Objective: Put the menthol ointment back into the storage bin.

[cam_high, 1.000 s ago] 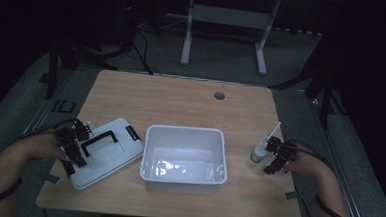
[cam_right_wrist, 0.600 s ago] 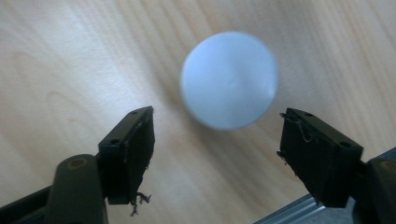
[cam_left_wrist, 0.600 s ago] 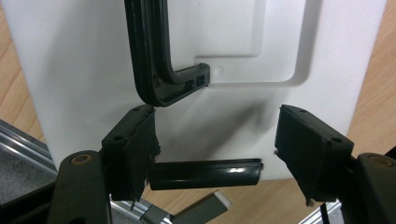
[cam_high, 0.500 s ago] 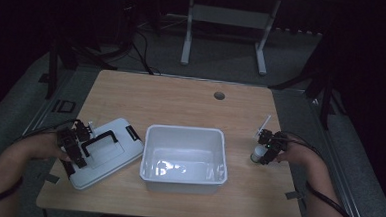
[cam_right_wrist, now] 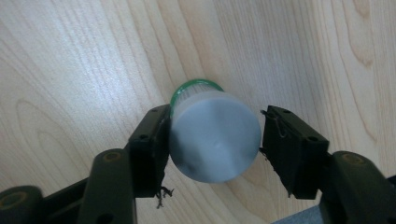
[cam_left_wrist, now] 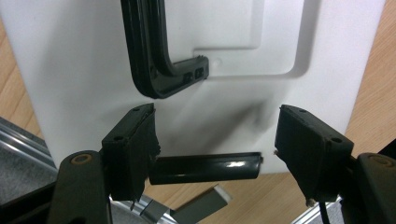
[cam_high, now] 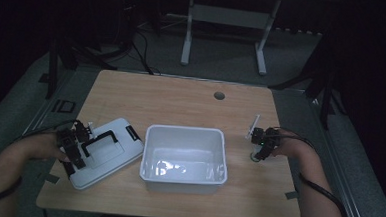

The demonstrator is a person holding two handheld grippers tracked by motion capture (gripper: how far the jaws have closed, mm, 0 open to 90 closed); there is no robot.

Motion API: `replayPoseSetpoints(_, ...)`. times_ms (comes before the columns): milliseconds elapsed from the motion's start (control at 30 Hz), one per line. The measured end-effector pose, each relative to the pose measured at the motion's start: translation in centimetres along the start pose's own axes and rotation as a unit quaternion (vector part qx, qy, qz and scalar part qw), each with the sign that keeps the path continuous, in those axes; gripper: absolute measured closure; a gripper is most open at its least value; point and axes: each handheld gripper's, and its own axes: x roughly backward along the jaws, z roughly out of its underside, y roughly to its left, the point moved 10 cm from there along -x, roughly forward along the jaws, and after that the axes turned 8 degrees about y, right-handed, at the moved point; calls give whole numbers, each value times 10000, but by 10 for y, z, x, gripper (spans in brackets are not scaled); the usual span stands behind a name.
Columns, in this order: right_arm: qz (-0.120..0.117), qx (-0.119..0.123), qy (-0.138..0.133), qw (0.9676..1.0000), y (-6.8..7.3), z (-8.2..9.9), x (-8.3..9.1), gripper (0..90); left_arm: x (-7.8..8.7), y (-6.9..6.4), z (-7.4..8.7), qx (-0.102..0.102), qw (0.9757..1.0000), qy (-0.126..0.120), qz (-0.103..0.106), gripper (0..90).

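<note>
Nearby, white bin [cam_high: 185, 138] beside probably a capped bottle [cam_right_wrist: 214, 134].

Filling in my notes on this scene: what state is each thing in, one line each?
White plastic bin: upright, open-topped, nothing inside.
White lid with black handle: off the bin, flat on the table.
Small white cup with green rim: standing on the table between the right gripper's jaws.
Left gripper: open over the lid.
Right gripper: jaws just closing around the cup.
</note>
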Motion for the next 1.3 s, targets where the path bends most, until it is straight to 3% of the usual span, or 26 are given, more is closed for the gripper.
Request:
replayPoseSetpoints(167, 67, 310, 38, 9995, 2, 0, -3, 488, 0, 0, 1, 16, 10000, 8, 7, 290)
replayPoseSetpoints(433, 174, 514, 138, 9984, 4, 2, -1, 499, -1, 0, 2, 6, 10000, 28, 19, 290)
replayPoseSetpoints(533, 76, 521, 179, 9985, 8, 4, 3, 499, 0, 0, 2, 0, 10000, 35, 9, 290)
replayPoseSetpoints(1000, -366, 798, 103, 9961, 49, 2, 36, 500, 3, -1, 4, 15, 10000, 45, -23, 290)
replayPoseSetpoints(1300, -344, 1121, -44, 9931, 74, -4, 51, 500, 4, -1, 4, 6, 10000, 57, -55, 290)
